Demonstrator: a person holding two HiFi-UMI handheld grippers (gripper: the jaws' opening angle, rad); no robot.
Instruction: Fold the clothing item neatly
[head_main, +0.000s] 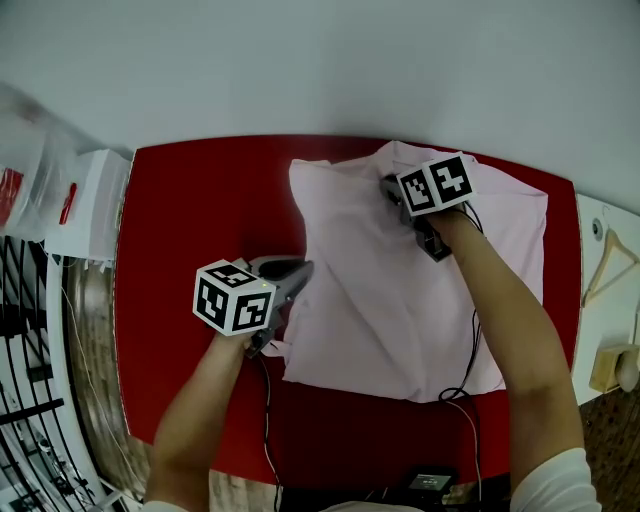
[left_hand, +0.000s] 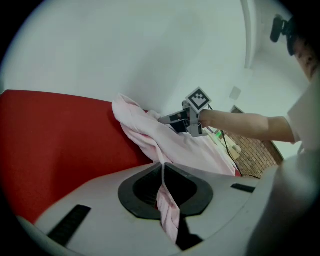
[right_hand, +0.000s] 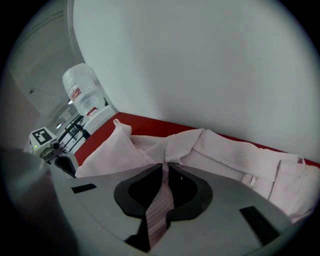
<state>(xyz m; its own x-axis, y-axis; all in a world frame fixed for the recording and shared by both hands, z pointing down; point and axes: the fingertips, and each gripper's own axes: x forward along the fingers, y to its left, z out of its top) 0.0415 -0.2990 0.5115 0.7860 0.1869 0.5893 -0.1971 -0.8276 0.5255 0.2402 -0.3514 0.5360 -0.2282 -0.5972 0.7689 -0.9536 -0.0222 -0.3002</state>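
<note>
Both fully closed: left gripper (left_hand: 162, 166) and right gripper (right_hand: 165, 168) pinch pink shirt (head_main: 400, 300)

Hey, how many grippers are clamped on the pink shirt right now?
2. The left gripper pinches the pink shirt at its left edge; the right gripper pinches its far side, near the collar.

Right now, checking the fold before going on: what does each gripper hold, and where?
Both hold the shirt: left gripper pinches its left edge, right gripper pinches fabric near its far edge.
</note>
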